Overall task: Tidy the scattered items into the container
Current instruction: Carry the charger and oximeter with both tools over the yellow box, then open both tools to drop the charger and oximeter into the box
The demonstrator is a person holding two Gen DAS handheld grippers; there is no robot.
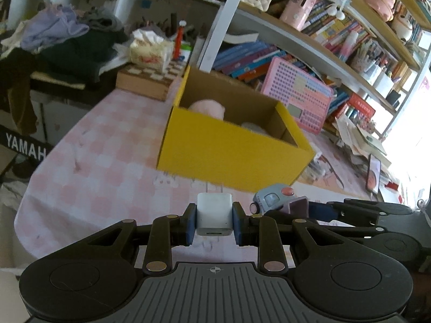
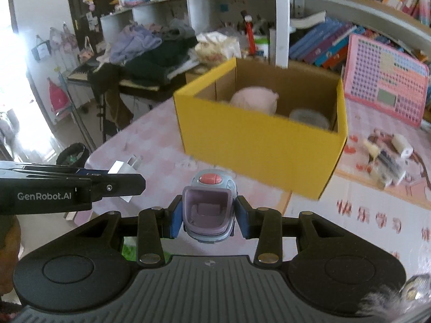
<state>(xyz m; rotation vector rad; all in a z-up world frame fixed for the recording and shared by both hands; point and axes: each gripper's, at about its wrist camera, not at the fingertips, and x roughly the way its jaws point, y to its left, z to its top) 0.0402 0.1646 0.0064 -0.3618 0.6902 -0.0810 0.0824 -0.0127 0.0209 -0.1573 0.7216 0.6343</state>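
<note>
My left tongs (image 1: 214,222) clench a small, rigid white plastic charger cube (image 1: 214,215) by its flat sides, my right tongs (image 2: 208,215) grip a light, probably slippery grey-purple toy car (image 2: 210,210), both just near the yellow cardboard box (image 2: 258,145).

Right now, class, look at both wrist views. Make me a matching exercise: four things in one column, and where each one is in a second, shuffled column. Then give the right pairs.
Things:
1. white charger
2. toy car
3. pink plush
4. pink keyboard toy

Places:
A. inside the yellow box
B. in the left claw
C. leaning against the books behind the box
D. in the right claw

Pairs: 1-B, 2-D, 3-A, 4-C
</note>
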